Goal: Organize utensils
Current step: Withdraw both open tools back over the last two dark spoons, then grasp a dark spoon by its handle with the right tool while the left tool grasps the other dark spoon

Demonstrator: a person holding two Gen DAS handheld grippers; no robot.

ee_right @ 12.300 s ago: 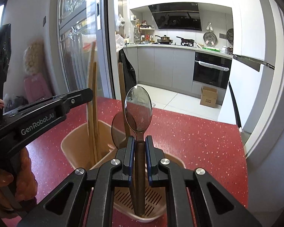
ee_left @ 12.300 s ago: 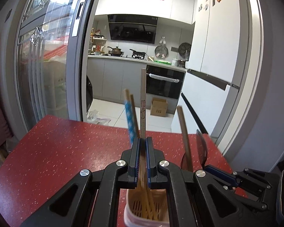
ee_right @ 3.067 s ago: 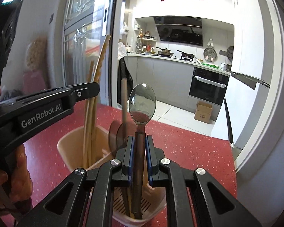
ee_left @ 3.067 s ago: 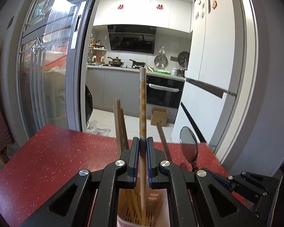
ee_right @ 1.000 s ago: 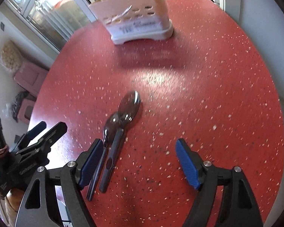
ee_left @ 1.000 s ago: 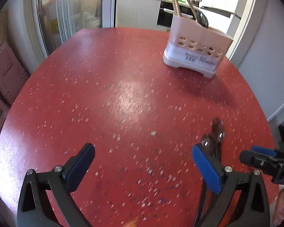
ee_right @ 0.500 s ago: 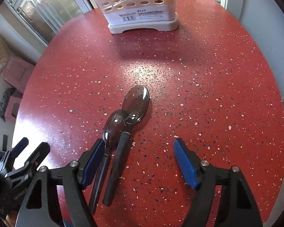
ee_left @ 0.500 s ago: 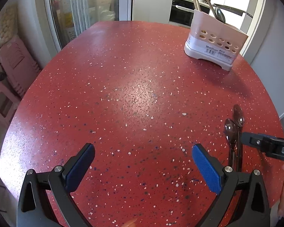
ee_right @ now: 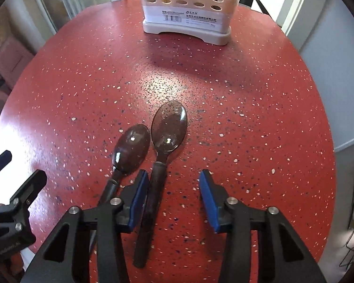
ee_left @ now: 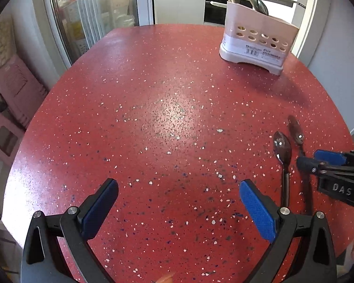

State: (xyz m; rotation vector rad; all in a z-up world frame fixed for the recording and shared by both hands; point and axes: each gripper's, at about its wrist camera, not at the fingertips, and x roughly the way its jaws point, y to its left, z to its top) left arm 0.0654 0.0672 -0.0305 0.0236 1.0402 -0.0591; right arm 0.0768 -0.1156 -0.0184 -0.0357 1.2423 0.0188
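Two dark-handled metal spoons (ee_right: 153,141) left on the red speckled bench (ee_right: 247,94); pale perforated holder (ee_right: 188,11) part-filled; our right claw (ee_right: 171,188) closing round one handle, left claw (ee_left: 177,200) wide open, empty.

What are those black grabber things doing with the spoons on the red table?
A person is tidying utensils with a grabber in each hand. Two dark spoons lie side by side on the red table. The right gripper is closing around the handle of the larger spoon, which sits between its blue pads, not pinched yet. The smaller spoon lies just outside, to the left. The left gripper is wide open and holds nothing. The utensil holder waits at the far side with other utensils already standing in it.
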